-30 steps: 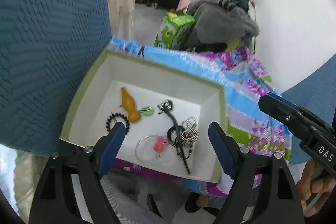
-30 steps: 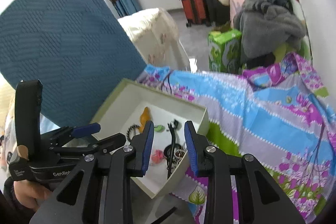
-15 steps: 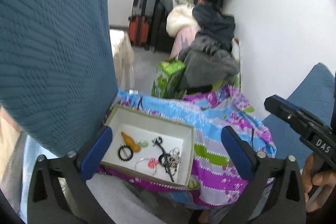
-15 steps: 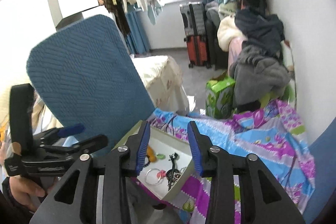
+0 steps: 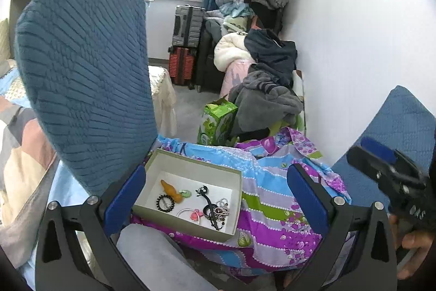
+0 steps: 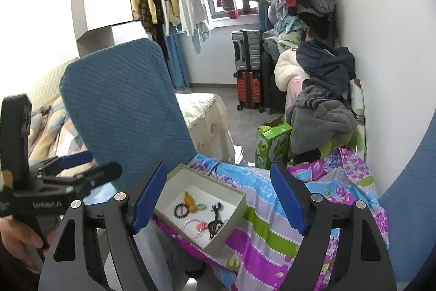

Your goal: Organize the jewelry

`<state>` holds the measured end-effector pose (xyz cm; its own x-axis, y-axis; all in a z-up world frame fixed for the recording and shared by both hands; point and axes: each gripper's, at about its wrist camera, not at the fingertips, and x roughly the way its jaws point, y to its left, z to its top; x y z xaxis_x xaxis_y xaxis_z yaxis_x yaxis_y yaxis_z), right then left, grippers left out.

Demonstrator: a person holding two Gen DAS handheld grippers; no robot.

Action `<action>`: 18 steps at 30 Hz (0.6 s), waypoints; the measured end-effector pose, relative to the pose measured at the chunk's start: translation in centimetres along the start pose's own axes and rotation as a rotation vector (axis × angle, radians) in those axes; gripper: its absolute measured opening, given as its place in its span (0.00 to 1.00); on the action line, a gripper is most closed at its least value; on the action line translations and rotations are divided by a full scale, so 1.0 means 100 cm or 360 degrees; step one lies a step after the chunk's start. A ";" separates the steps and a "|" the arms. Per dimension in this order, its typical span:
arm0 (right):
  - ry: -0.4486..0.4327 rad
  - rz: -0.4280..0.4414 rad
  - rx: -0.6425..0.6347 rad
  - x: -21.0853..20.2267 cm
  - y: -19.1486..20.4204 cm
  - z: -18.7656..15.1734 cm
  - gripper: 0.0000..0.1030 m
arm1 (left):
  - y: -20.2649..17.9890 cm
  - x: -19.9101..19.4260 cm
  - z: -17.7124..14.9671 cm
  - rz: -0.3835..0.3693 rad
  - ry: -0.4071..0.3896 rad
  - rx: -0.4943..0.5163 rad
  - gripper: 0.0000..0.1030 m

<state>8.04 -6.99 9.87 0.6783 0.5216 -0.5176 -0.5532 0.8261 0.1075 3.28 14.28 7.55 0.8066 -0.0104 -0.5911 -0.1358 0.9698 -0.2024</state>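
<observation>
A shallow white box with an olive rim (image 5: 192,157) (image 6: 239,206) sits on a colourful flowered cloth (image 5: 272,209) (image 6: 272,233). Inside lie an orange piece (image 5: 172,190) (image 6: 190,201), a black beaded ring (image 5: 164,203) (image 6: 181,210), a black hair clip (image 5: 208,199) (image 6: 216,214), a clear ring with a pink charm (image 5: 192,215) (image 6: 196,225) and a silver chain tangle (image 5: 222,206). My left gripper (image 5: 215,201) is open and empty, held well above and back from the box. My right gripper (image 6: 219,198) is open and empty, also back from the box.
A blue quilted chair back (image 5: 87,83) (image 6: 122,111) stands left of the box. A second blue cushion (image 5: 403,122) is at right by the white wall. A green carton (image 5: 218,122), a clothes heap (image 5: 267,89) and suitcases (image 5: 185,45) are behind.
Both grippers have pulled up and back from the box, which now looks small. The right gripper's jaws have opened wide; the left stayed open. The jewelry in the box has not moved.
</observation>
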 end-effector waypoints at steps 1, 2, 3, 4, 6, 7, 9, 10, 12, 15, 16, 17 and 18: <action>0.0002 0.0000 -0.0001 -0.001 0.001 -0.002 0.77 | 0.000 -0.001 -0.001 0.0011 -0.0010 0.0005 1.00; 0.0002 -0.0001 -0.0002 -0.002 0.001 -0.004 0.82 | 0.000 -0.003 -0.003 0.0020 -0.0018 0.0010 1.00; -0.0003 -0.0004 -0.0006 -0.003 0.002 -0.006 0.88 | 0.001 -0.003 -0.005 0.0033 -0.0022 0.0010 1.00; -0.0009 -0.0007 -0.0008 -0.005 0.003 -0.009 0.91 | 0.002 -0.003 -0.007 0.0043 -0.0023 0.0008 1.00; -0.0016 -0.0011 -0.0011 -0.005 0.004 -0.016 0.99 | 0.003 -0.004 -0.012 0.0055 -0.0032 0.0002 1.00; -0.0011 -0.0009 -0.0014 -0.003 0.004 -0.020 0.99 | 0.004 -0.004 -0.015 0.0062 -0.0037 -0.0003 1.00; 0.0025 -0.0003 -0.0027 0.002 0.004 -0.026 0.99 | 0.007 -0.001 -0.021 0.0088 -0.0032 -0.0017 1.00; 0.0048 0.0000 -0.0021 0.008 0.004 -0.031 0.99 | 0.008 0.001 -0.023 0.0089 -0.0023 -0.0021 1.00; 0.0066 0.0001 -0.0012 0.013 0.004 -0.040 0.99 | 0.009 0.007 -0.030 0.0084 -0.0005 -0.0027 1.00; 0.0072 -0.0008 -0.0003 0.021 0.005 -0.053 0.99 | 0.012 0.015 -0.040 0.0130 0.0018 -0.0021 1.00; 0.0073 -0.0003 0.0007 0.024 0.005 -0.057 0.99 | 0.012 0.017 -0.043 0.0138 0.0028 -0.0020 1.00; 0.0073 -0.0002 0.0013 0.026 0.004 -0.060 0.99 | 0.014 0.018 -0.046 0.0135 0.0034 -0.0019 1.00; 0.0076 -0.0005 0.0017 0.028 0.004 -0.064 0.99 | 0.015 0.022 -0.050 0.0133 0.0047 -0.0019 1.00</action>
<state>6.66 -6.54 3.05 0.6559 0.5084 -0.5579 -0.5459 0.8300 0.1145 1.98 14.47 2.10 0.7751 0.0629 -0.6287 -0.2087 0.9647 -0.1607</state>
